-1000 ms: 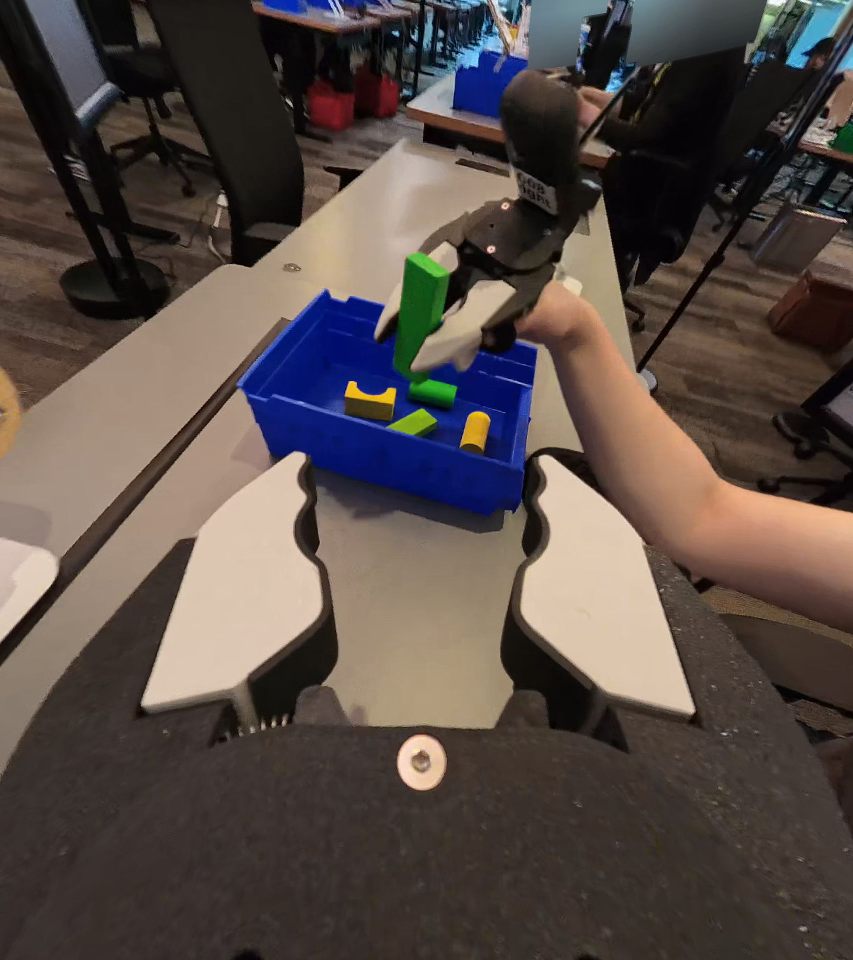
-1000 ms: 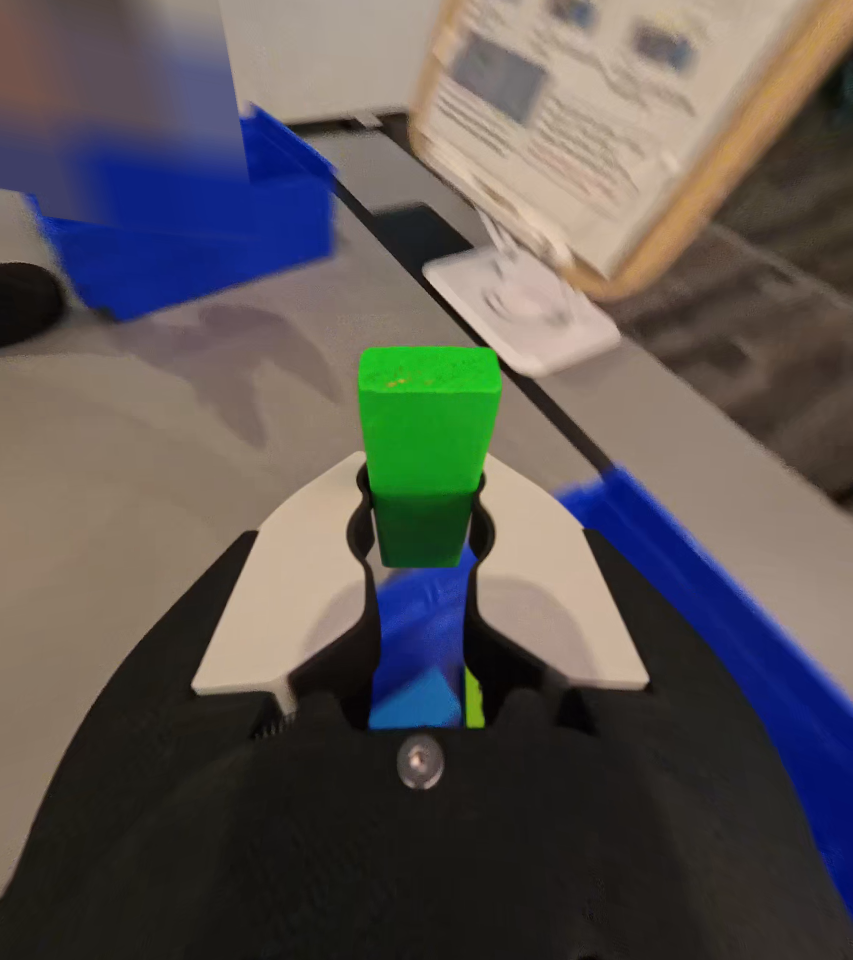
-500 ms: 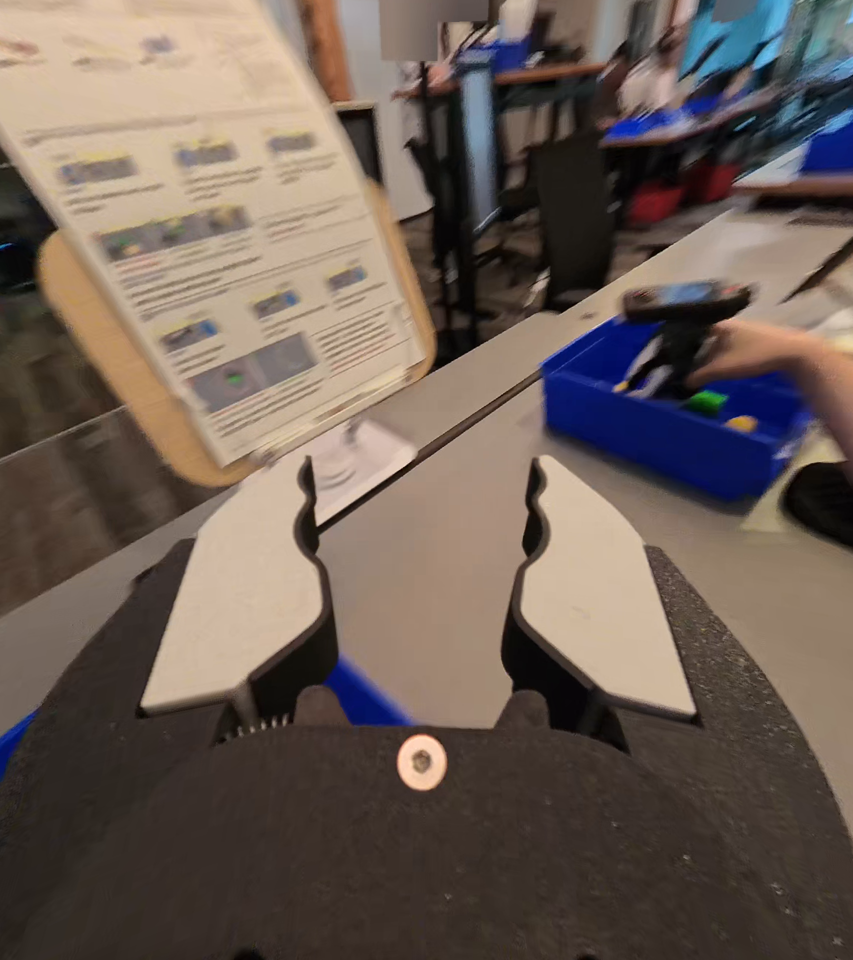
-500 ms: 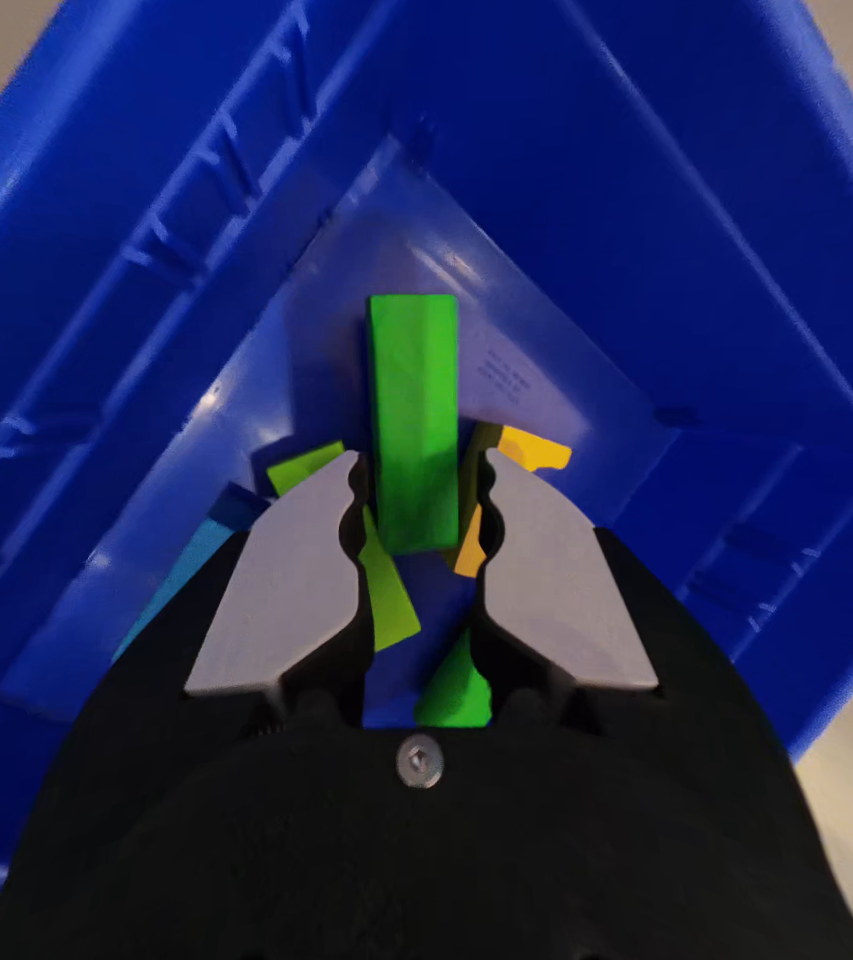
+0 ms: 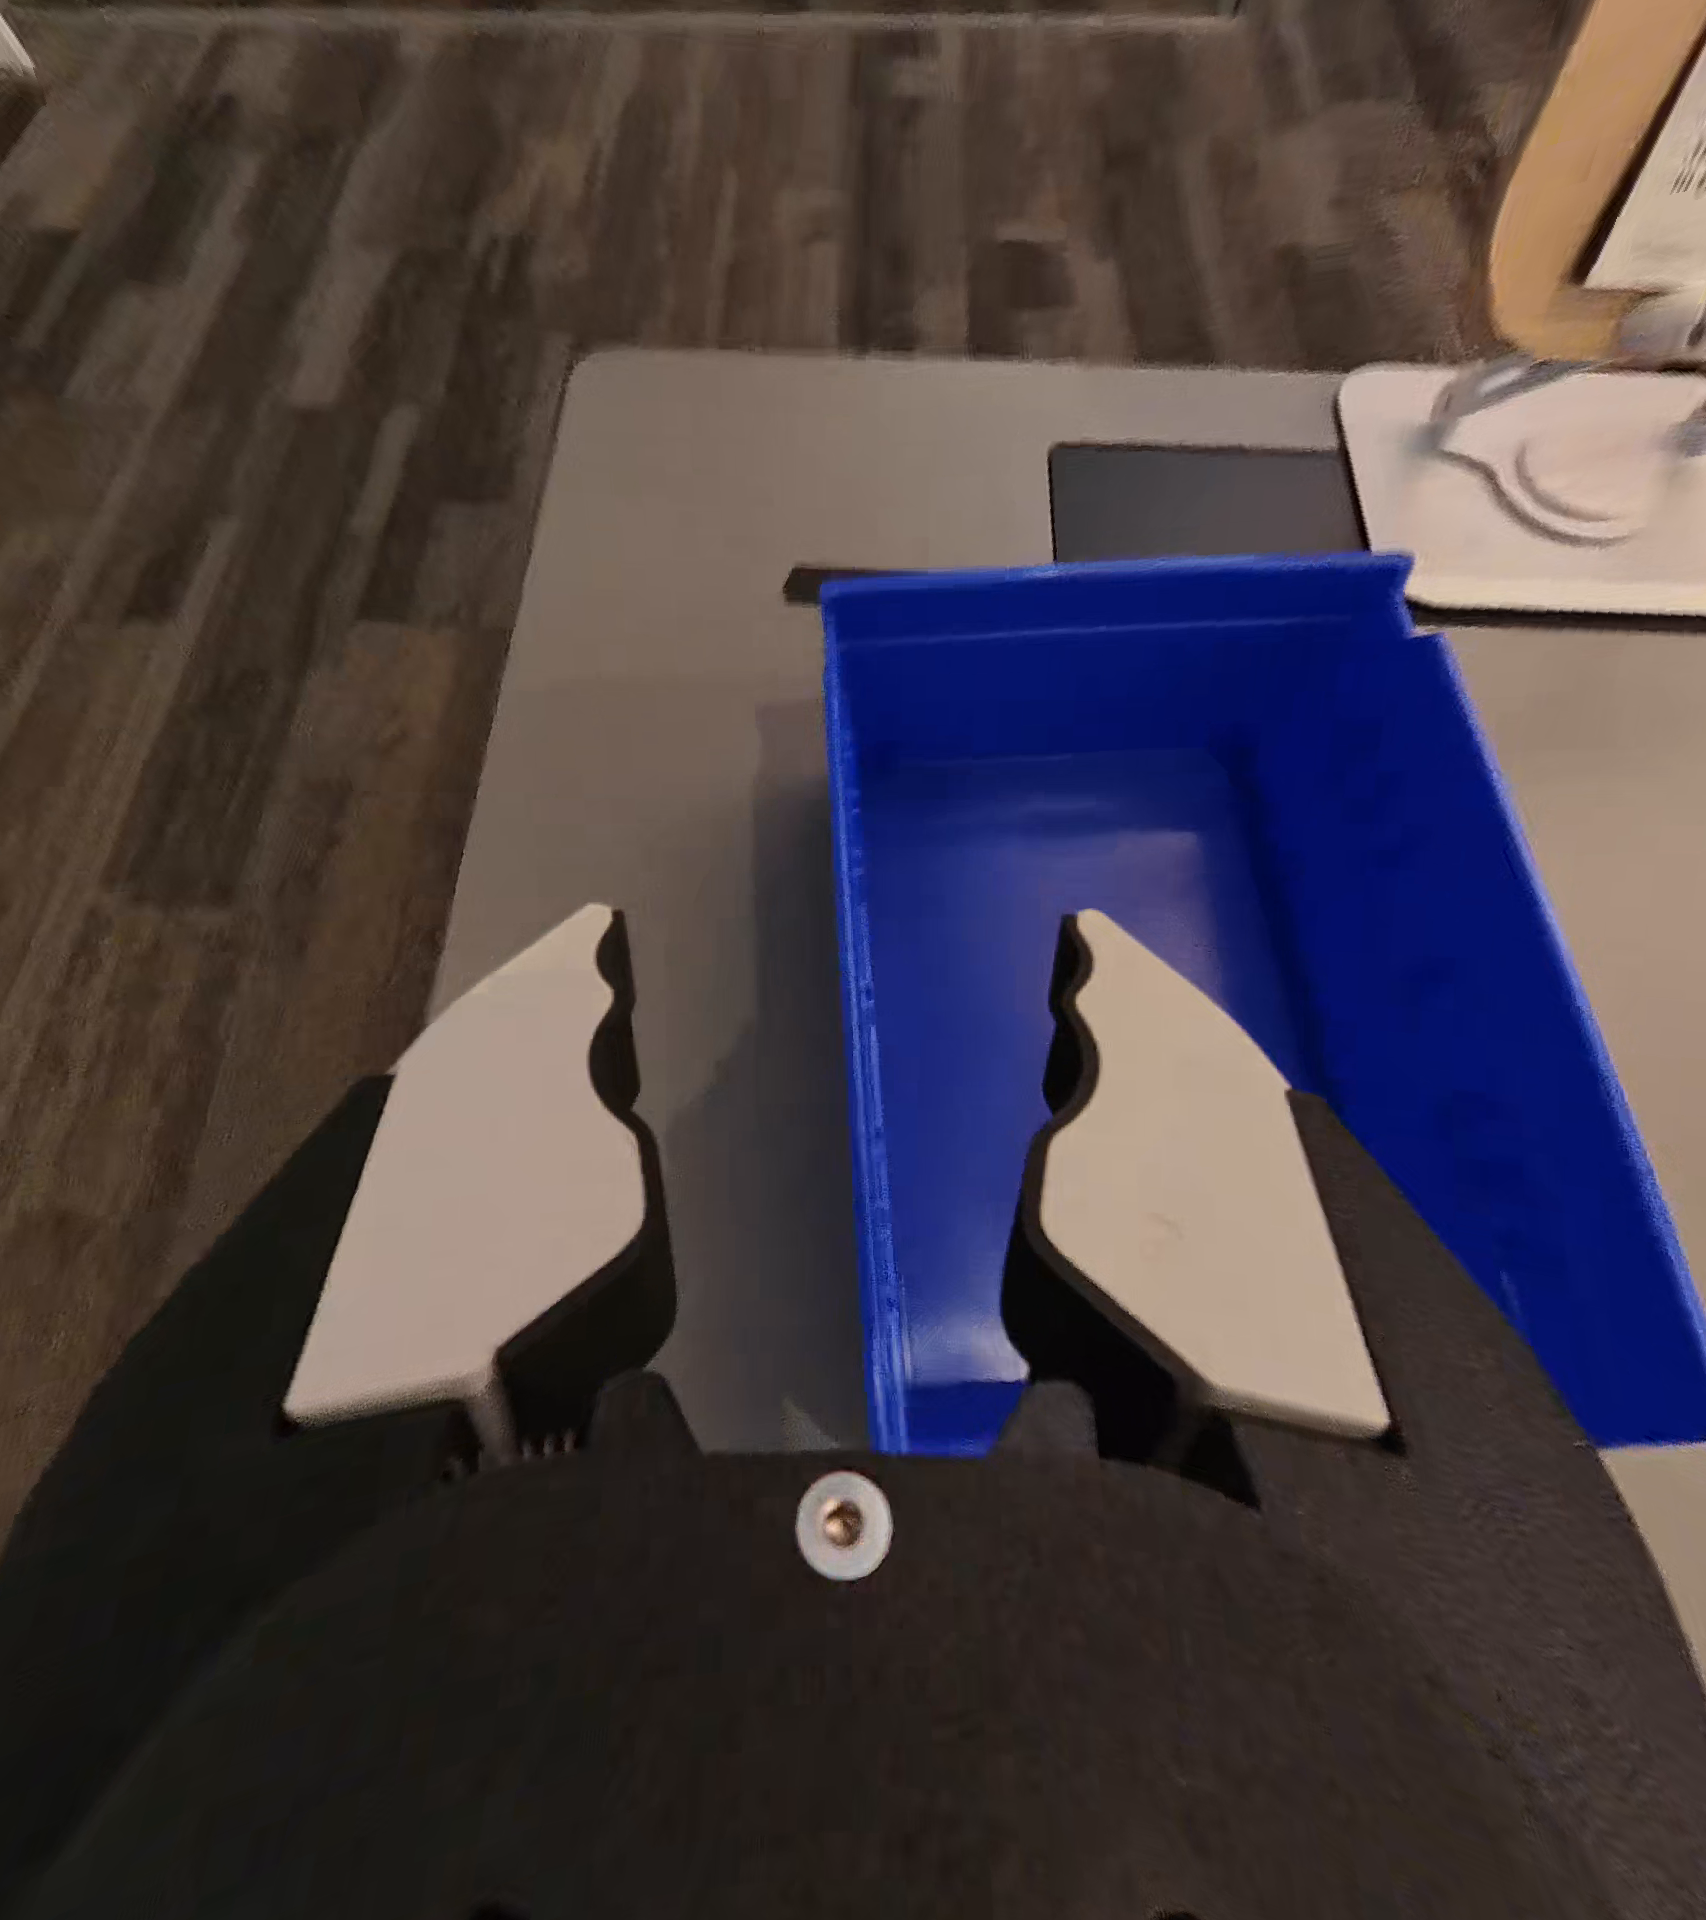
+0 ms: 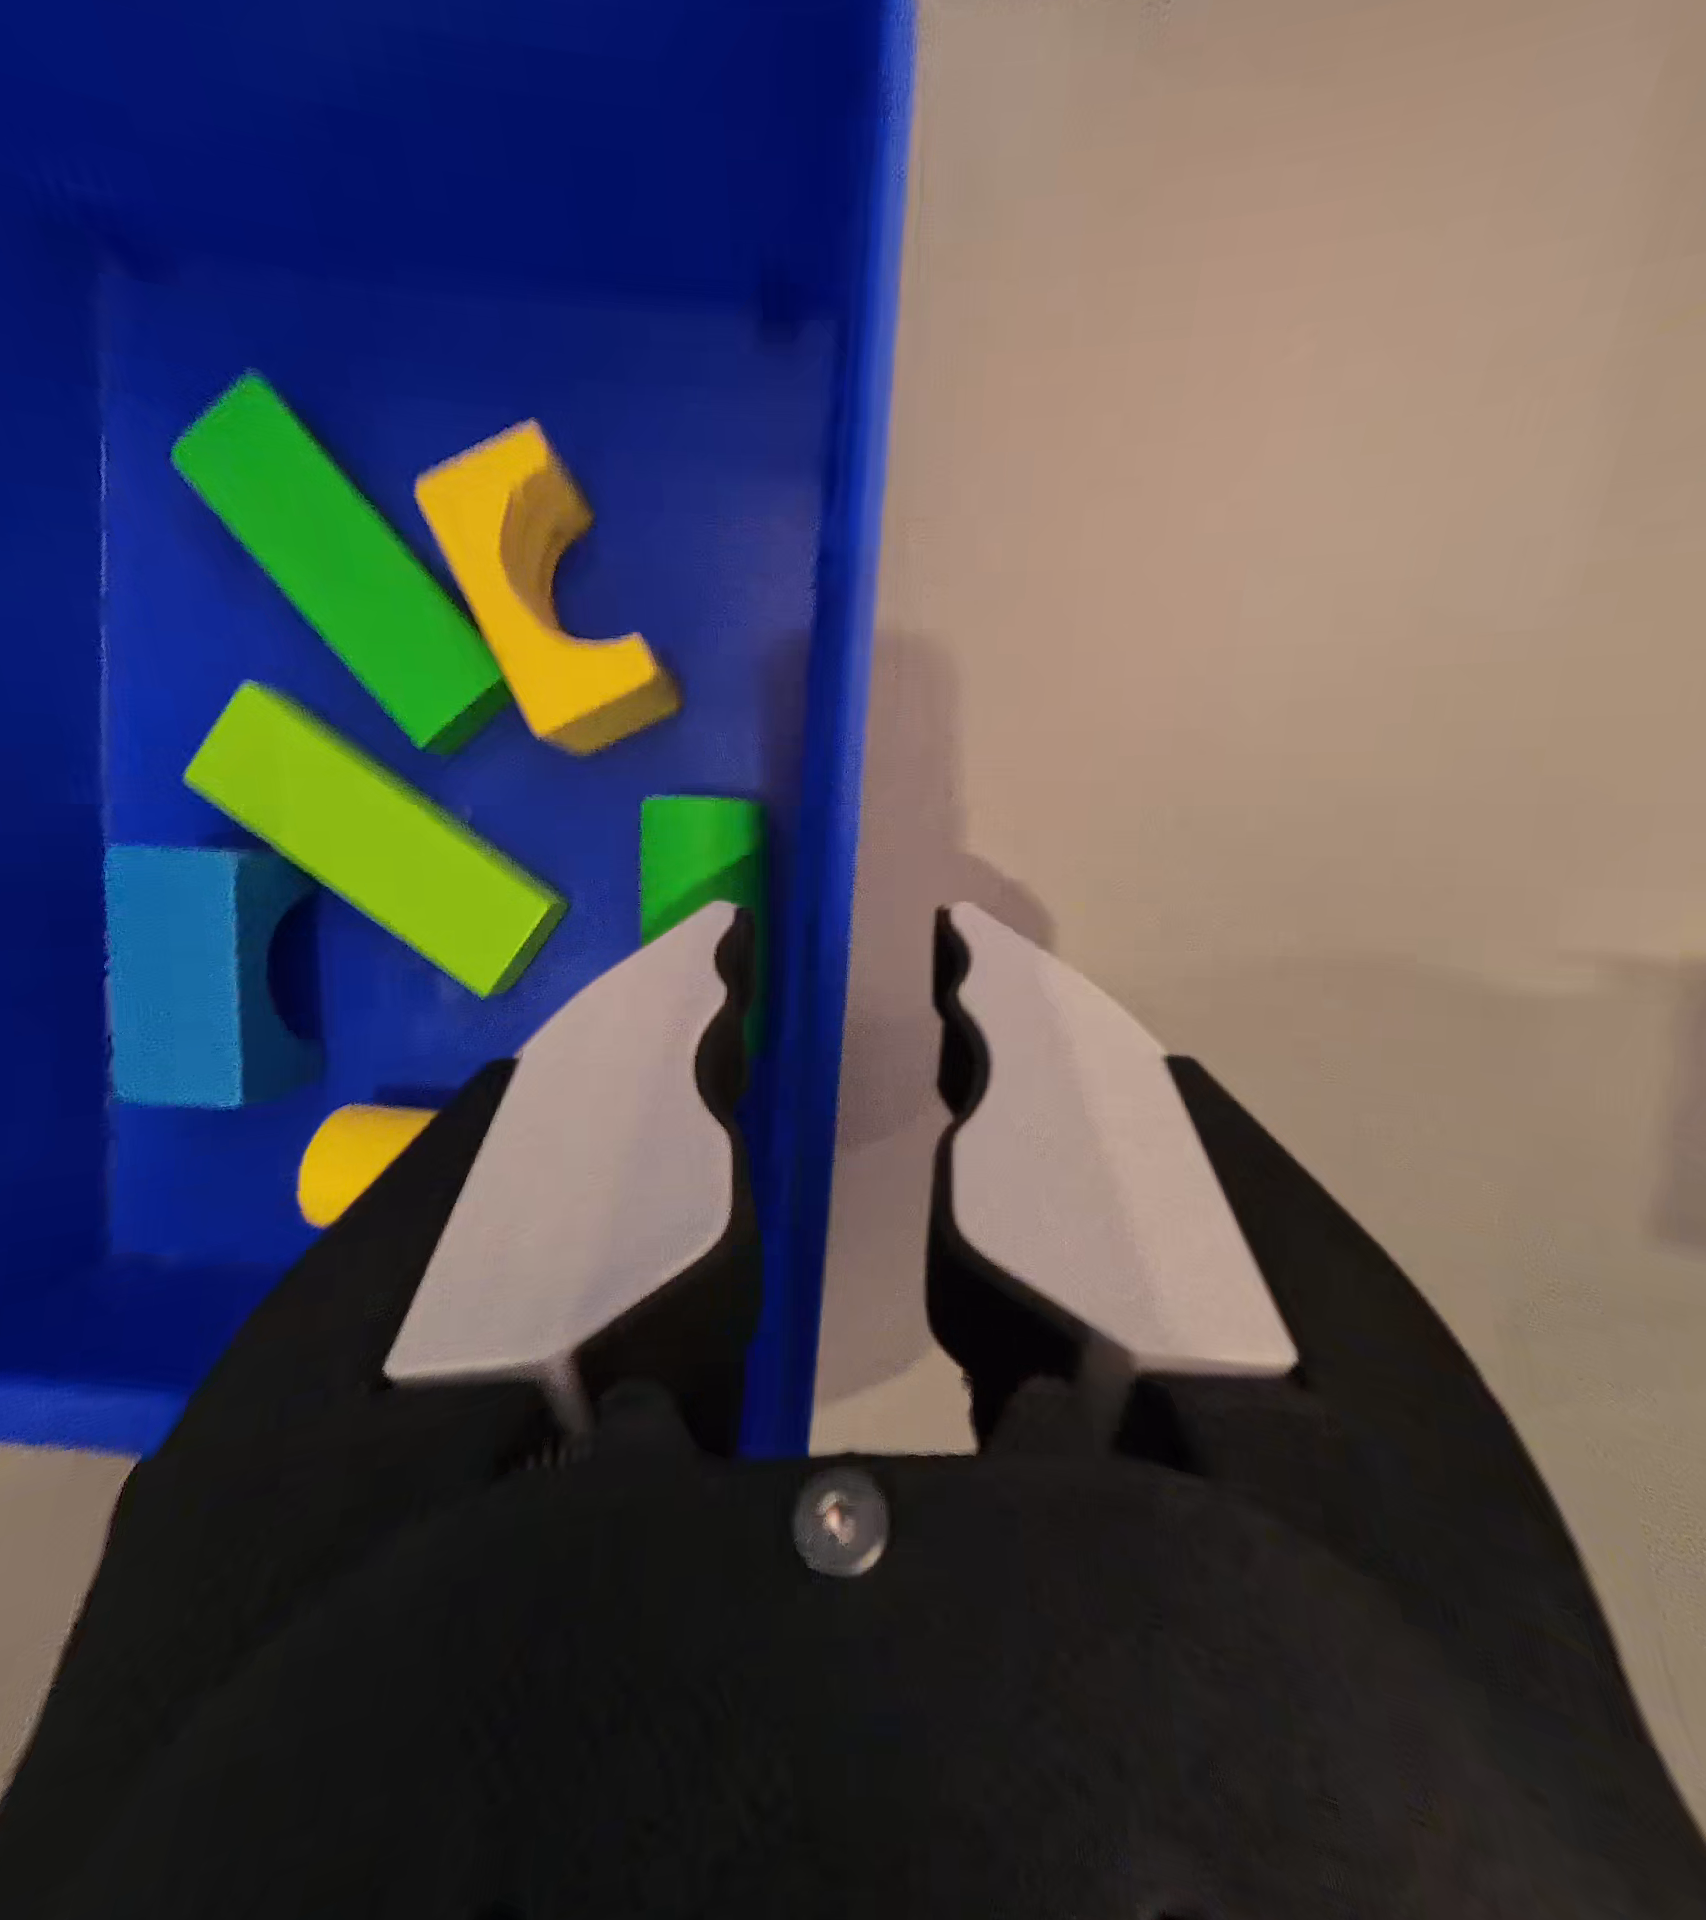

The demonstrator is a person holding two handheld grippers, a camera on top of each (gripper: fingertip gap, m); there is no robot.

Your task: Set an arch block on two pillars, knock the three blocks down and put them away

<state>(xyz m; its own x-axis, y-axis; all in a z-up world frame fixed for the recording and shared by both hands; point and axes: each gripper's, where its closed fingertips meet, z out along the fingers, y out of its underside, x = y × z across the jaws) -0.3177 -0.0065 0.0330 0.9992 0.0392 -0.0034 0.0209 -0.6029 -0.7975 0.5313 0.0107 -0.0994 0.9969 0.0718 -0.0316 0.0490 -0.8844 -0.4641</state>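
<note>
In the right wrist view a blue bin [image 6: 859, 520] holds a dark green pillar block [image 6: 335, 561], a light green pillar block [image 6: 371, 836], a yellow arch block [image 6: 542, 587], a blue arch block [image 6: 184, 977], a yellow cylinder [image 6: 350, 1158] and another green block [image 6: 698, 857]. My right gripper [image 6: 838, 920] is open and empty, above the bin's right wall. In the left wrist view my left gripper [image 5: 838, 925] is open and empty over the left wall of a second blue bin [image 5: 1451, 935], whose visible inside holds nothing.
The bins stand on a grey table [image 5: 662, 582]. A white stand base [image 5: 1576, 499] with a wooden clipboard [image 5: 1576, 187] sits at the table's far right. A dark panel [image 5: 1202, 499] lies behind the bin. Wood floor [image 5: 205, 520] lies beyond the table's left edge. Some 85 cm of space lies between my two pairs of fingers.
My right gripper let go of the dark green pillar, which now lies in the bin, and drew back to the bin's right wall. My left gripper swung round to the second, empty-looking bin.
</note>
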